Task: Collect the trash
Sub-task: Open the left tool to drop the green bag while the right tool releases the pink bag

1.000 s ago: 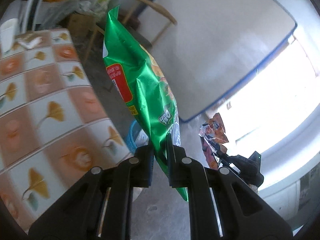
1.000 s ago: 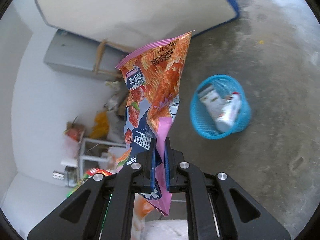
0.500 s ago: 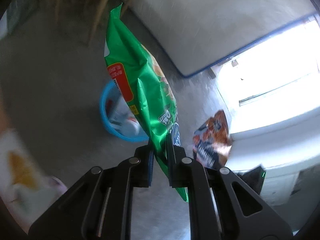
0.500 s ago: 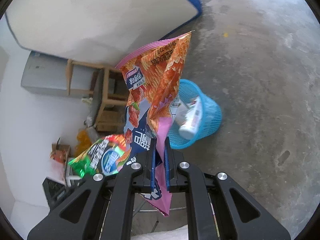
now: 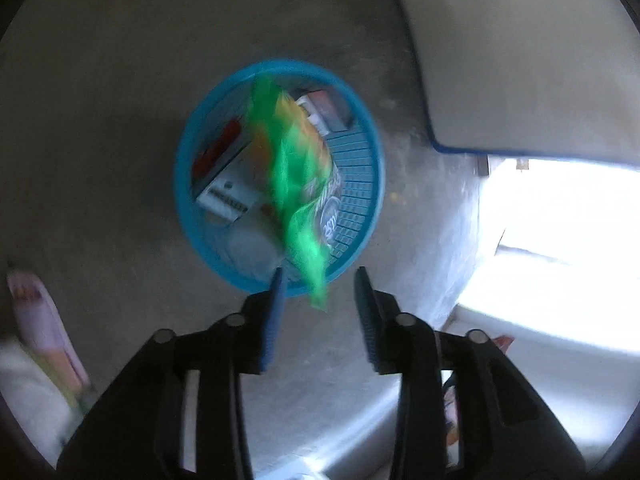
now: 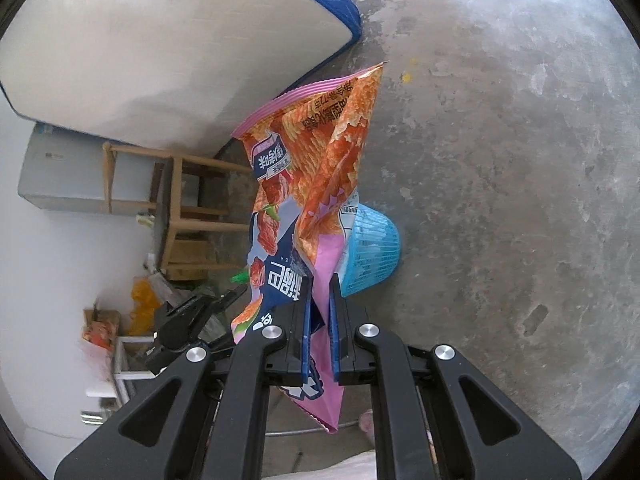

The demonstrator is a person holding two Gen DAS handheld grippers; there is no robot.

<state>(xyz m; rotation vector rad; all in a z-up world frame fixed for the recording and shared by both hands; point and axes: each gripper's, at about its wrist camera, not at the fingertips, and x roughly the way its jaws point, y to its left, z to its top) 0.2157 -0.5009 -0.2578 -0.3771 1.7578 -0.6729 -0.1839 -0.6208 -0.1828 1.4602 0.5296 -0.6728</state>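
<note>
My left gripper [image 5: 320, 280] is open above the blue basket [image 5: 360, 112] on the floor. The green snack bag [image 5: 296, 168] is blurred, loose between the jaws and the basket, over the cartons lying inside. My right gripper [image 6: 319, 284] is shut on an orange and pink snack bag [image 6: 312, 184], held upright. The blue basket [image 6: 372, 256] shows just behind that bag in the right wrist view. The left gripper [image 6: 196, 316] shows there too, at the lower left.
A white mattress with a blue edge [image 6: 160, 40] leans beyond the basket; it also shows in the left wrist view [image 5: 520, 60]. A wooden stool [image 6: 188, 208] and clutter stand at the left. The concrete floor [image 6: 520, 200] spreads to the right.
My left gripper has swung over the basket and opened; the green bag has left its jaws and drops toward the basket. The right gripper has come closer to the basket, still holding its bag.
</note>
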